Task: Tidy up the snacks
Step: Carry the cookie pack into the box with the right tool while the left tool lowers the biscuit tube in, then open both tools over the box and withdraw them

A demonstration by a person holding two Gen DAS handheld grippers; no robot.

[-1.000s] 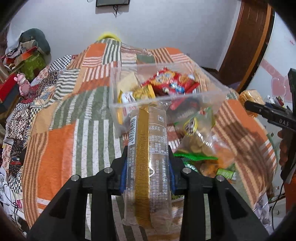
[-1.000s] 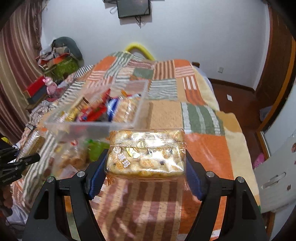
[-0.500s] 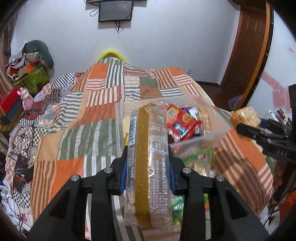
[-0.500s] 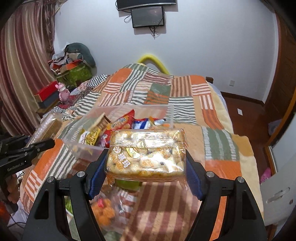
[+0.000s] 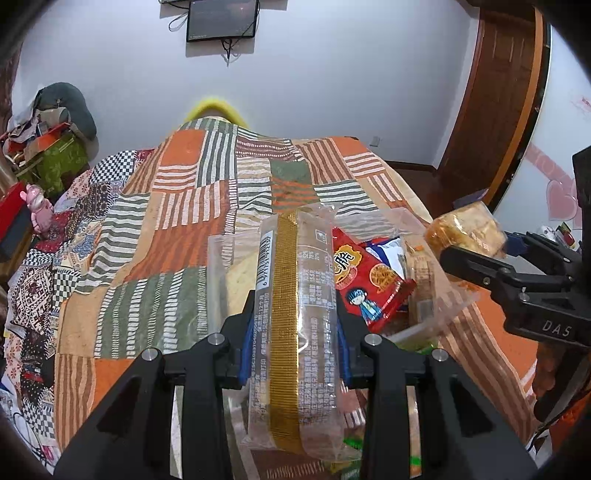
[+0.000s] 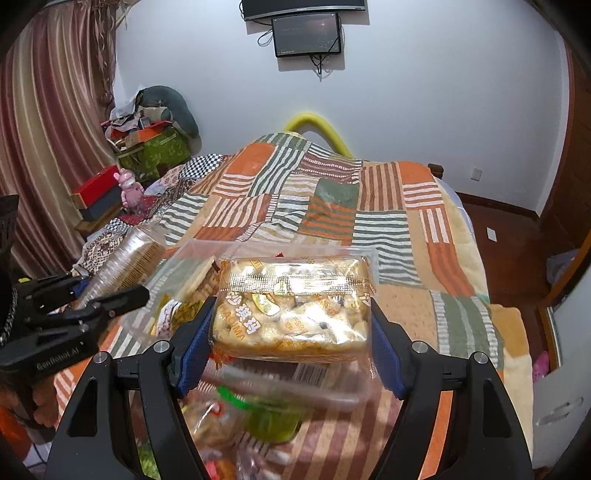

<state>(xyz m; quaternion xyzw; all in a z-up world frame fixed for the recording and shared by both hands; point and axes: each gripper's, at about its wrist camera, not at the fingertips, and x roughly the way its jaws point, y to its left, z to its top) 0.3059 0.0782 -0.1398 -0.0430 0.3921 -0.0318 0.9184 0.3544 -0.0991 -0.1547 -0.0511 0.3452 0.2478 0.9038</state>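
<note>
Gold-striped pkt [image 5: 295, 332] btwn left gripper [image 5: 293, 354] pads (lengthwise, clamped)

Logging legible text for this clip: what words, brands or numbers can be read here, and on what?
"DAS": right gripper body.
"GenRobot.AI": left gripper body.
"SACHIMA": snack tub label, beside Chinese characters.
Long cracker pack: barcode and fine print, too small.
Red snack bag: one Chinese character, rest hidden.

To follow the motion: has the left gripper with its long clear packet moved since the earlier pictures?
Yes. The left gripper moved forward, toward the wall screen; the clear plastic bin now lies closer below.
</note>
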